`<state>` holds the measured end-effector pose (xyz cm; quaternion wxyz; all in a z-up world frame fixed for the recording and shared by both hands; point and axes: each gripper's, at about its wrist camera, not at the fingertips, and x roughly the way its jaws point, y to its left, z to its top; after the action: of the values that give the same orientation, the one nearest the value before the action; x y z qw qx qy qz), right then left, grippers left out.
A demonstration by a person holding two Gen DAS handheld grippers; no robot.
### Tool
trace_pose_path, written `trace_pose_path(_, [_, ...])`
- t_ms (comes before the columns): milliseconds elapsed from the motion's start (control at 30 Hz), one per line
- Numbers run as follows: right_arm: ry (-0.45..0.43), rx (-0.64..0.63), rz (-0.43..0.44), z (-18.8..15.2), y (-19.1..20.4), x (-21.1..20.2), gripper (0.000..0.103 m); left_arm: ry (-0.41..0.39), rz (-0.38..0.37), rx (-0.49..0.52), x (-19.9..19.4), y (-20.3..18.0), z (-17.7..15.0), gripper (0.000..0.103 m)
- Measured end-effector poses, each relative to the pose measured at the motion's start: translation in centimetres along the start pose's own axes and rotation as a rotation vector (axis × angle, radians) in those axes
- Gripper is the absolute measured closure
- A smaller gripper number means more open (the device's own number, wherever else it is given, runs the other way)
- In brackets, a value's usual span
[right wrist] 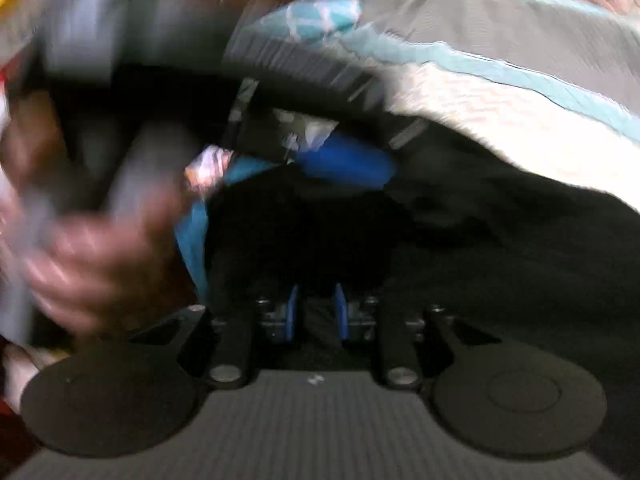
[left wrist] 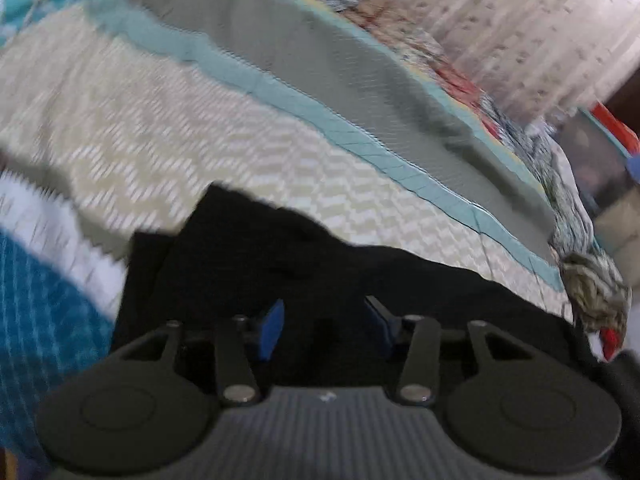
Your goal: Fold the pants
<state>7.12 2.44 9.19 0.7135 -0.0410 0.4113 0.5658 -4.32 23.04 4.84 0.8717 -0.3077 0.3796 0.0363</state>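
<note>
Black pants point(left wrist: 288, 256) lie on a patterned bedspread point(left wrist: 180, 128). My left gripper point(left wrist: 324, 324) sits low over the pants, its blue fingers point(left wrist: 272, 328) apart with black cloth between them. In the right wrist view the pants point(right wrist: 500, 248) fill the lower right. My right gripper point(right wrist: 316, 312) has its blue fingers point(right wrist: 293, 312) close together around a fold of the black cloth. The other gripper's blue finger point(right wrist: 348, 162) and the person's blurred hand point(right wrist: 92, 248) show ahead. Both views are motion-blurred.
The bedspread has cream zigzag, teal point(left wrist: 360, 140) and grey bands, with a floral quilt edge point(left wrist: 592, 280) at the right. A pale curtain point(left wrist: 520, 20) hangs beyond the bed. Teal patterned fabric point(left wrist: 36, 312) lies at the left.
</note>
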Motion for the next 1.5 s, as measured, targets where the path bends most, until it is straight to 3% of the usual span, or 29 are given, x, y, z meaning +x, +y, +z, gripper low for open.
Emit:
trace_pose_path(67, [-0.075, 0.02, -0.01, -0.1, -1.4, -3.2, 0.075, -0.037, 0.016, 0.0, -0.5, 0.4, 0.0, 0.06])
trace_pose_path(200, [-0.203, 0.108, -0.132, -2.5, -5.3, -9.7, 0.074, -0.07, 0.149, 0.051, 0.0, 0.7, 0.0, 0.059])
trace_pose_path(333, [-0.278, 0.335, -0.347, -7.5, -11.9, -15.9, 0.074, -0.079, 0.242, 0.072, 1.4, 1.9, -0.5, 0.069])
trace_pose_path(400, [-0.254, 0.454, -0.52, -10.8, -15.5, -18.3, 0.073, -0.081, 0.27, 0.087, 1.3, 1.5, -0.5, 0.069])
trace_pose_path(433, [-0.22, 0.512, -0.607, -12.5, -17.2, -19.2, 0.079, -0.076, 0.281, 0.082, 1.1, 1.1, -0.5, 0.07])
trace_pose_path(467, [-0.249, 0.563, -0.587, -14.0, -18.1, -20.8, 0.088, -0.068, 0.287, 0.078, 0.7, 0.5, -0.3, 0.068])
trace_pose_path(500, [-0.324, 0.633, -0.538, -15.5, -18.8, -23.4, 0.086, -0.065, 0.282, 0.075, 0.2, 0.0, -0.1, 0.063])
trace_pose_path(533, [-0.398, 0.664, -0.551, -16.5, -18.8, -25.7, 0.084, -0.075, 0.259, 0.076, -0.6, -0.6, -0.1, 0.06])
trace_pose_path(600, [-0.564, 0.701, -0.639, -18.7, -19.0, -30.8, 0.065, -0.11, 0.208, 0.092, -2.1, -2.2, -0.2, 0.054])
trace_pose_path(667, [-0.705, 0.787, -0.723, -21.4, -20.2, -35.3, 0.062, -0.131, 0.191, 0.112, -2.8, -3.8, -0.2, 0.051])
trace_pose_path(800, [-0.821, 0.89, -0.88, -24.7, -23.4, -39.9, 0.055, -0.076, 0.144, 0.126, -1.6, -6.8, -0.2, 0.049])
trace_pose_path(867, [-0.812, 0.905, -0.902, -24.9, -25.4, -40.3, 0.055, -0.014, 0.132, 0.132, 0.1, -8.2, -0.7, 0.049])
trace_pose_path(967, [-0.797, 0.937, -0.852, -25.5, -28.1, -40.3, 0.055, 0.078, 0.129, 0.151, 2.4, -10.0, -1.6, 0.048])
trace_pose_path(1033, [-0.758, 0.94, -0.862, -24.5, -28.5, -38.9, 0.055, 0.118, 0.128, 0.174, 3.3, -11.3, -2.3, 0.048])
trace_pose_path(1100, [-0.729, 0.954, -0.892, -24.7, -27.2, -38.6, 0.055, 0.134, 0.125, 0.198, 3.7, -12.1, -2.9, 0.048])
trace_pose_path(1200, [-0.757, 0.969, -0.87, -26.2, -25.9, -39.1, 0.053, 0.14, 0.122, 0.229, 3.8, -13.0, -3.2, 0.045])
trace_pose_path(1500, [-0.787, 0.97, -0.828, -25.4, -28.0, -39.0, 0.051, 0.187, 0.125, 0.229, 4.9, -14.3, -3.4, 0.045])
